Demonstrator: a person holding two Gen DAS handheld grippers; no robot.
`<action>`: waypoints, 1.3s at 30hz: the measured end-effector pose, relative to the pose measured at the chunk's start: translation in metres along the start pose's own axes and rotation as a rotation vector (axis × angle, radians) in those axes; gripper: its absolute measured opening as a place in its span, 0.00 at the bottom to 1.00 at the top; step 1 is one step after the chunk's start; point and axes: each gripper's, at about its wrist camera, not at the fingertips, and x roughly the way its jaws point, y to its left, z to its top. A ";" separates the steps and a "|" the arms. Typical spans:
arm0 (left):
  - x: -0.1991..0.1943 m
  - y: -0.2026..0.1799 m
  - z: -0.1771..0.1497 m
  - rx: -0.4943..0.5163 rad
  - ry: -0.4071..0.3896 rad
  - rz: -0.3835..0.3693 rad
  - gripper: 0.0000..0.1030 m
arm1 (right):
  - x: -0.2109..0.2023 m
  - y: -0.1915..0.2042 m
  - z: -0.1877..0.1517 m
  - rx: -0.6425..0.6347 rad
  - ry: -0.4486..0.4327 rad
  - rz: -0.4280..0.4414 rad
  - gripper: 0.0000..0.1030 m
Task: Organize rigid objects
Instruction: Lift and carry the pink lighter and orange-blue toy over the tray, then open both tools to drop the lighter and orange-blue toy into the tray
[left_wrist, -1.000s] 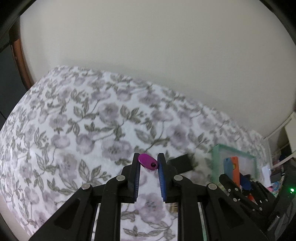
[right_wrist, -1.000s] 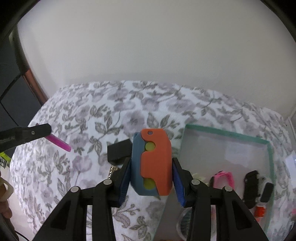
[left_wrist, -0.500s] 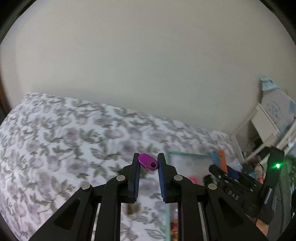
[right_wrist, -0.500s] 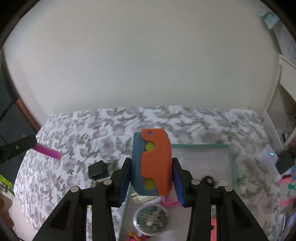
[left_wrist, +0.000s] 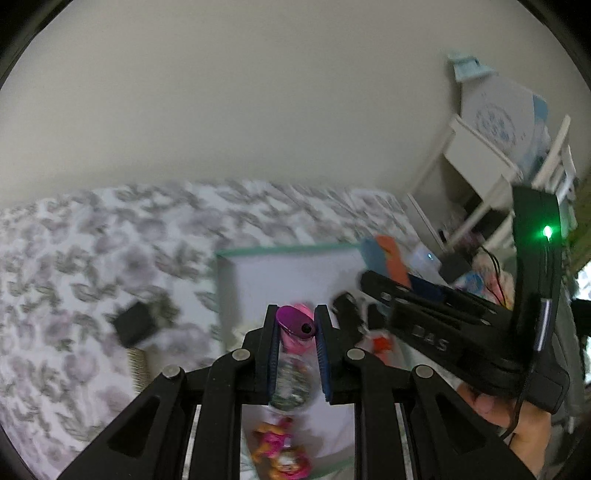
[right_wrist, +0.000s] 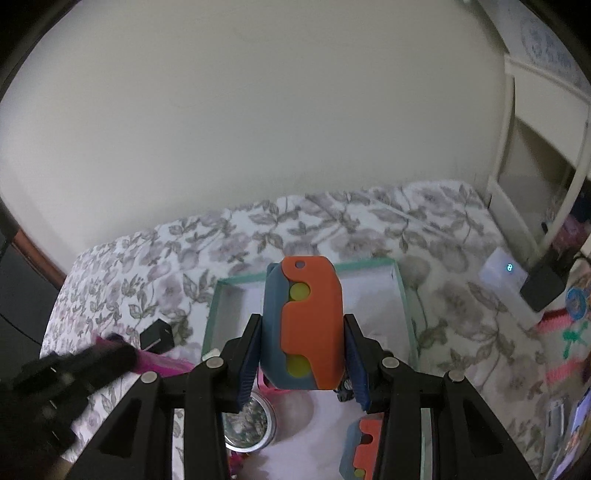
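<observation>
Purple and glossy, a small oval thing (left_wrist: 294, 320) sits clamped between the pads of our left claw (left_wrist: 295, 325), whose jaws stand close together on it. From the left wrist view we see it hanging over the near left part of a green-rimmed tray (left_wrist: 280, 250) that lies on the flowered bed (left_wrist: 92, 258). Under the claw, blurred, are a round tin (left_wrist: 293, 384) and a pink toy figure (left_wrist: 282, 446) inside the tray. That view also shows the right claw from the side, reaching in from the right, with a hand (left_wrist: 517, 421) under its handle and a green light (left_wrist: 547, 232) on its body.

From the right wrist view we see what the left one only hints at: our right claw (right_wrist: 302, 354) clenched on an orange and blue block (right_wrist: 304, 325) with yellow dots, held upright over the middle of the tray (right_wrist: 402, 291). A second orange and blue block (right_wrist: 364, 446) lies in the tray's near right part, and the round tin (right_wrist: 249, 424) in its near left part. A small black box (right_wrist: 157, 334) rests on the bed just left of the tray. The left claw shows here as a dark blur at the near left, with a pink streak beside it.

Both claws point steeply down toward the tray.
</observation>
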 end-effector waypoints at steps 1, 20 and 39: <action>0.005 -0.001 -0.002 -0.001 0.013 -0.009 0.18 | 0.003 -0.001 -0.001 0.003 0.011 -0.005 0.43; 0.073 0.025 -0.023 -0.115 0.096 -0.092 0.18 | 0.058 -0.008 -0.027 0.008 0.182 -0.048 0.44; 0.087 0.035 -0.027 -0.161 0.138 -0.086 0.22 | 0.071 -0.010 -0.032 -0.004 0.206 -0.093 0.45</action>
